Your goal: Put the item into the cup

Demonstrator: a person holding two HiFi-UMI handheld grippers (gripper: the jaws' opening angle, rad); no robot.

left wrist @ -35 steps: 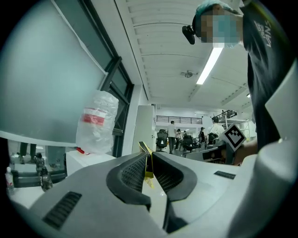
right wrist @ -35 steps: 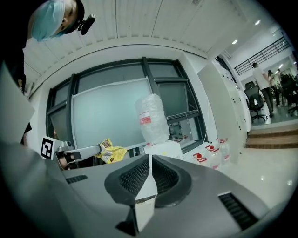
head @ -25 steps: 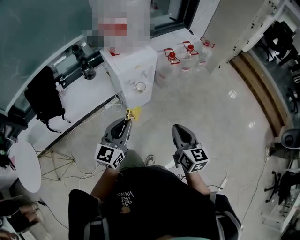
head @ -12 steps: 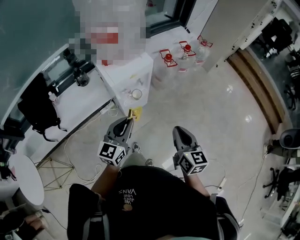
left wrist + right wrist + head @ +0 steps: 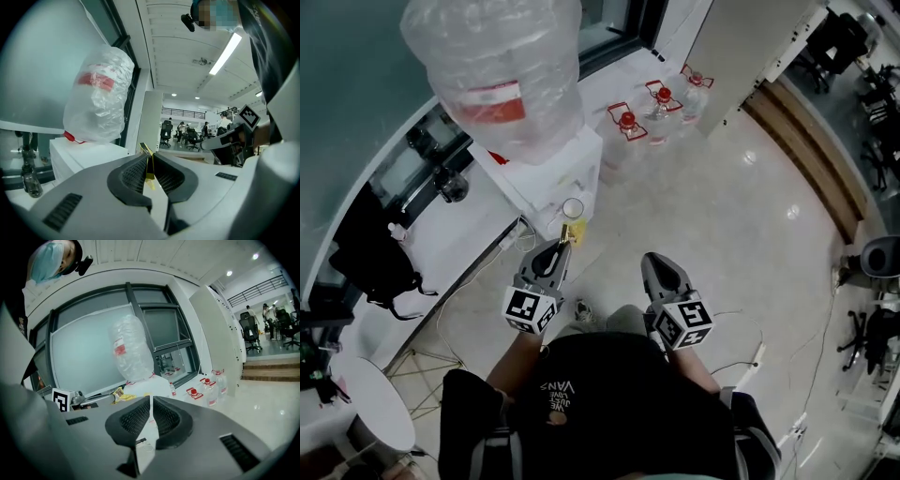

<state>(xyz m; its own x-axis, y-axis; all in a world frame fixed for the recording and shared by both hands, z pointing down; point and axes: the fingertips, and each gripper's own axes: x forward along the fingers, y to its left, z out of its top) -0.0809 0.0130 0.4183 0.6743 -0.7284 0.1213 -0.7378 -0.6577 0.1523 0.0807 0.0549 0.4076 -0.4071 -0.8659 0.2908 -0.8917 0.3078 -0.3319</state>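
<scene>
A person in a black shirt stands at a white water dispenser (image 5: 546,167) with a two-jaw gripper in each hand, seen from a head camera looking steeply down. The left gripper (image 5: 562,245) points toward the dispenser with its jaws clamped on a thin yellow packet (image 5: 570,232), whose end sticks out past the fingertips. In the left gripper view the packet stands on edge, pinched between the two ribbed pads. The packet's free end is close to a small clear cup (image 5: 573,208), which stands upright near the front corner of the dispenser's top, beside the large upturned water bottle (image 5: 502,75) with its red label. The packet is outside the cup. The right gripper (image 5: 652,258) is held level with the left, well to the side of the dispenser and over the pale tiled floor (image 5: 741,244); its own view shows the jaws drawn together to a bare slit with nothing in it. Three clear jugs with red caps (image 5: 626,122) stand on the floor by the window wall.
</scene>
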